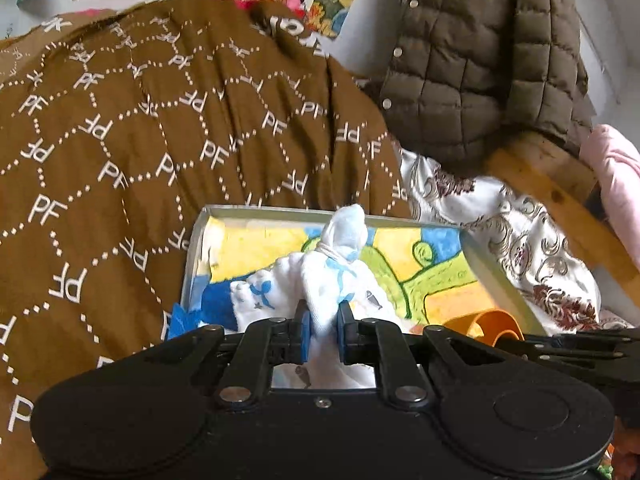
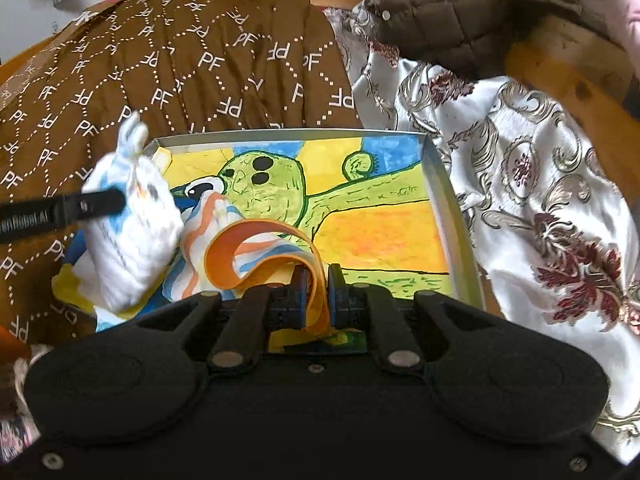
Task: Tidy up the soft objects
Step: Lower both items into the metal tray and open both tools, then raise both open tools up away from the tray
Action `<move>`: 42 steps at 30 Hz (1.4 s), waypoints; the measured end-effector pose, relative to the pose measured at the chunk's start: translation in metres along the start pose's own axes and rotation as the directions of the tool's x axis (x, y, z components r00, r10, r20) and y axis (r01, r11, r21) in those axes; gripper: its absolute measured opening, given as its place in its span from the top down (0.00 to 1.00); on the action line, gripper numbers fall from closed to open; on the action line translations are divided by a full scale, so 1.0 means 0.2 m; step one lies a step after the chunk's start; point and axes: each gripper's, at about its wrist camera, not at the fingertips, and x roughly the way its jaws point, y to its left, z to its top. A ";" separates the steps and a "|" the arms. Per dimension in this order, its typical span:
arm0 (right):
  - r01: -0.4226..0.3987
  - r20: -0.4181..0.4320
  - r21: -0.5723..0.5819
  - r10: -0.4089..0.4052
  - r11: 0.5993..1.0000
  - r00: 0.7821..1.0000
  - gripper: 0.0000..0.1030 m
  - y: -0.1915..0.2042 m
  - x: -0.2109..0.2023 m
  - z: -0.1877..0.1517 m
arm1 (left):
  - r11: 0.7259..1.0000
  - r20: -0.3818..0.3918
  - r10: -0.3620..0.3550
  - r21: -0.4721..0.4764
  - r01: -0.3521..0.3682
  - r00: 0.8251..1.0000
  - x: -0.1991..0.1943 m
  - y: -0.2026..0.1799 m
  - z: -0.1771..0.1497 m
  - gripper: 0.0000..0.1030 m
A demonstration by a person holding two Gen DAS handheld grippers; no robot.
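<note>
My left gripper (image 1: pixel 323 322) is shut on a white sock bundle with blue bows (image 1: pixel 340 264) and holds it over the left end of a shallow grey box (image 1: pixel 500 276) lined with a colourful cactus drawing. The bundle (image 2: pixel 132 216) also shows at the left of the right wrist view, with one left finger (image 2: pixel 80 204) on it. My right gripper (image 2: pixel 316 292) is shut on the orange cuff (image 2: pixel 256 256) of an orange, blue and white striped sock (image 2: pixel 216 220), which lies in the box (image 2: pixel 440 176) beside the bundle. That cuff also shows in the left wrist view (image 1: pixel 488 322).
A brown blanket printed "PF" (image 1: pixel 140 140) is heaped behind and left of the box. A white floral cloth (image 2: pixel 540 200) lies to its right. An olive quilted jacket (image 1: pixel 480 60) hangs over a wooden rail (image 1: pixel 560 192), with pink fabric (image 1: pixel 616 168) beyond.
</note>
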 end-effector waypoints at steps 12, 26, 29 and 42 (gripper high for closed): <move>0.002 -0.017 -0.046 -0.003 0.999 1.000 0.71 -0.01 0.06 -0.01 | 0.999 -0.015 0.013 0.039 -0.013 1.000 -0.02 -0.05 0.00 0.68; -0.072 0.133 0.017 0.069 0.997 0.989 0.19 -0.09 -0.35 -0.01 | 0.992 0.098 0.038 0.119 -0.050 0.994 -0.38 -0.14 0.03 0.31; -0.085 0.194 0.034 0.077 0.996 0.978 0.14 -0.11 -0.50 -0.01 | 0.989 0.130 0.046 0.136 -0.063 0.990 -0.50 -0.17 0.03 0.26; -0.195 0.403 0.059 0.155 0.979 0.902 0.01 -0.17 -1.16 -0.11 | 0.979 0.276 0.029 0.188 -0.083 0.961 -1.11 -0.32 -0.03 0.03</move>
